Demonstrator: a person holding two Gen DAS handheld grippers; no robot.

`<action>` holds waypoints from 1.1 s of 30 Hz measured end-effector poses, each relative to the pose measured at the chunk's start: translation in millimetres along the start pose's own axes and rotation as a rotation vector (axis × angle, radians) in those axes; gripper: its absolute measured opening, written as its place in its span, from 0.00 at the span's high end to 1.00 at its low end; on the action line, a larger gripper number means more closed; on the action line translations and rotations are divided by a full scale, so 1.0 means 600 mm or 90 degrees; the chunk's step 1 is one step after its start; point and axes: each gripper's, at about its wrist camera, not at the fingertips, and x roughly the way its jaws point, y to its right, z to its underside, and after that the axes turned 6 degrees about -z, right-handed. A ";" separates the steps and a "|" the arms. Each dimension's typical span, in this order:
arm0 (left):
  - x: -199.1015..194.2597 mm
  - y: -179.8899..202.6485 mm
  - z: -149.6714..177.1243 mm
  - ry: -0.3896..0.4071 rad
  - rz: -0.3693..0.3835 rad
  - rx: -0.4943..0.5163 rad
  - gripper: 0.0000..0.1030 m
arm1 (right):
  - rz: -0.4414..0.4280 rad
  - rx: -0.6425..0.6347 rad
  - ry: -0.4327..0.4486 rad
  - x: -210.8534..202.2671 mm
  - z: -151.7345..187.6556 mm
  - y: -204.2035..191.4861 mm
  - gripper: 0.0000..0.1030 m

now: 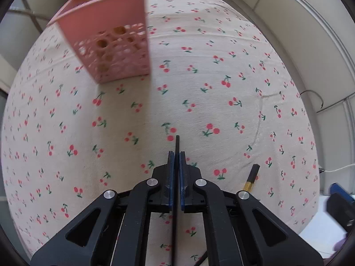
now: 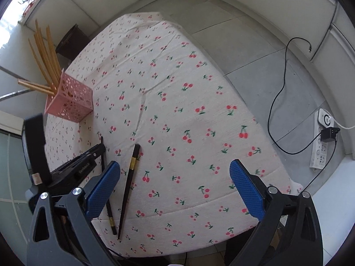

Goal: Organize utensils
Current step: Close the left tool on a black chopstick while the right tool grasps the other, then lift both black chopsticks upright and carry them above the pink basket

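Note:
My left gripper [image 1: 176, 155] is shut on a thin black chopstick [image 1: 176, 143] that sticks out past the fingertips, above the cherry-print tablecloth. The same gripper [image 2: 101, 147] shows at the left of the right wrist view. A pink perforated holder [image 1: 113, 44] with several wooden chopsticks stands ahead and to the left; it also shows in the right wrist view [image 2: 71, 102]. A second black chopstick with a gold band [image 2: 129, 179] lies on the cloth; its end shows in the left wrist view [image 1: 251, 177]. My right gripper [image 2: 175, 177] is open and empty above the table's near edge.
The tablecloth [image 2: 188, 102] covers the whole table. On the floor to the right lie a white power strip [image 2: 321, 141] and a black cable [image 2: 279, 93]. A dark bin [image 2: 71, 42] stands behind the table.

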 end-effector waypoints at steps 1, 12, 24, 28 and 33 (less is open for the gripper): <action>-0.003 -0.013 0.002 0.003 -0.001 -0.007 0.97 | 0.006 -0.007 -0.005 0.008 0.002 -0.009 0.07; -0.165 -0.114 0.023 0.145 -0.028 -0.059 0.97 | 0.073 -0.068 -0.043 0.106 0.019 -0.086 0.07; -0.264 -0.158 0.024 0.267 -0.053 -0.101 0.97 | 0.089 -0.154 -0.021 0.157 0.042 -0.158 0.59; -0.274 -0.164 0.028 0.278 -0.052 -0.106 0.97 | 0.074 -0.176 -0.010 0.166 0.034 -0.176 0.91; -0.284 -0.175 0.031 0.287 -0.047 -0.114 0.97 | 0.033 -0.175 -0.001 0.157 0.035 -0.184 0.93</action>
